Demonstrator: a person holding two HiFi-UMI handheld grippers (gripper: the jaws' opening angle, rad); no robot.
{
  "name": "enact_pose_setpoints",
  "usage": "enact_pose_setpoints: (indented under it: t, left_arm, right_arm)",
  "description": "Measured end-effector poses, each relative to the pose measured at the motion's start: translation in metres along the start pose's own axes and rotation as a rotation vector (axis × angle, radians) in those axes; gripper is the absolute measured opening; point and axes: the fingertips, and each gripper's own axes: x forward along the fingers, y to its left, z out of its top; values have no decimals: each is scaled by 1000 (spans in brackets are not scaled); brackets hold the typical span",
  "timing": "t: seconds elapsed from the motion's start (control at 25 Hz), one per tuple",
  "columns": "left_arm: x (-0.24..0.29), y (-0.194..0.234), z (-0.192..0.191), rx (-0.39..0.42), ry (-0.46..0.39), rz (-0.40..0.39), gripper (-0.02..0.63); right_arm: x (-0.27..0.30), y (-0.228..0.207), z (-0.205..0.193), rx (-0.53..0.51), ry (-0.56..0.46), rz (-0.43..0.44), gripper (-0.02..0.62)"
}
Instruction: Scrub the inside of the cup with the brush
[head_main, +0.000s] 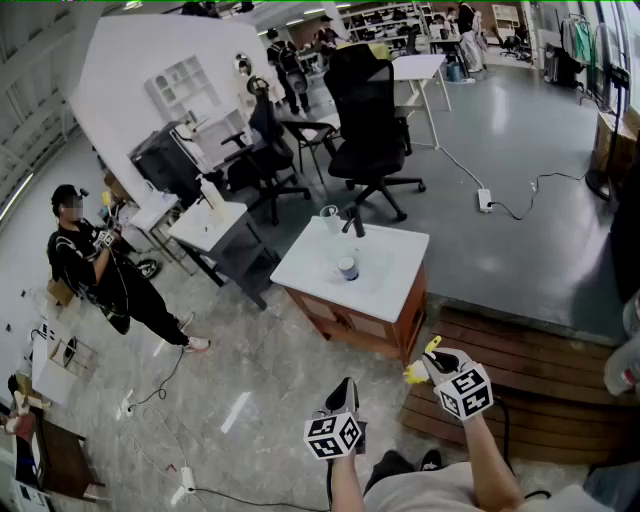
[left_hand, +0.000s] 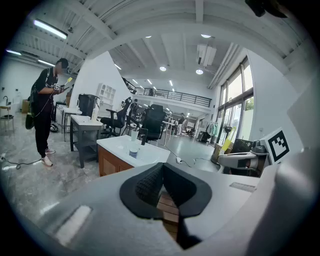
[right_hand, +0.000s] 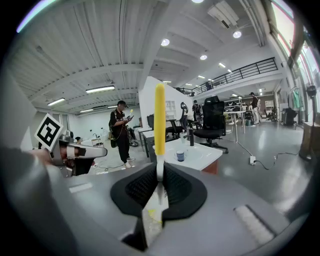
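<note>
A small blue-and-white cup (head_main: 347, 267) stands in the basin of a white sink counter (head_main: 398, 250), well ahead of both grippers; the cup (right_hand: 180, 156) also shows far off in the right gripper view. My right gripper (head_main: 427, 365) is shut on a brush (right_hand: 159, 120), whose long yellow handle points forward beyond the jaws. The left gripper (head_main: 346, 392) hangs low beside it. In the left gripper view the left gripper (left_hand: 161, 170) is shut with nothing between its pads, and the cup (left_hand: 133, 150) sits small on the distant counter.
A black faucet (head_main: 352, 222) and a white cup (head_main: 329, 215) stand at the counter's far edge. A wooden step (head_main: 520, 370) runs along the right. A person in black (head_main: 95, 270) stands at the left. Office chairs (head_main: 372, 130), a grey desk (head_main: 215, 230) and floor cables (head_main: 500, 205) lie beyond.
</note>
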Motion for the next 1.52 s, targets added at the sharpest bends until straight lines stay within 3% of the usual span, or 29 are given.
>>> enact_pose_setpoints:
  t: [0.2,0.36,0.68,1.04,1.32,1.52]
  left_arm:
    - [-1,10,16,7,-17,9,5]
    - [-11,16,7,11,3,14,5]
    - [20,78,8,-32,6,29,5]
    - [86,141,79,-5,-25,-32,5]
    - [140,210,109,10,5,-107,5]
    - [159,247,112,-22,21,-153,5]
  right_arm:
    - [13,8,12,-16,-12,36,34]
    - [16,10,16,-3,-27,42,34]
    - [50,35,5,9,-37,104,34]
    - [119,9,65,30,-68,-15,34]
    - [202,11,104,57,-101,-79,34]
    - [222,6,117,71,-112,-155,34]
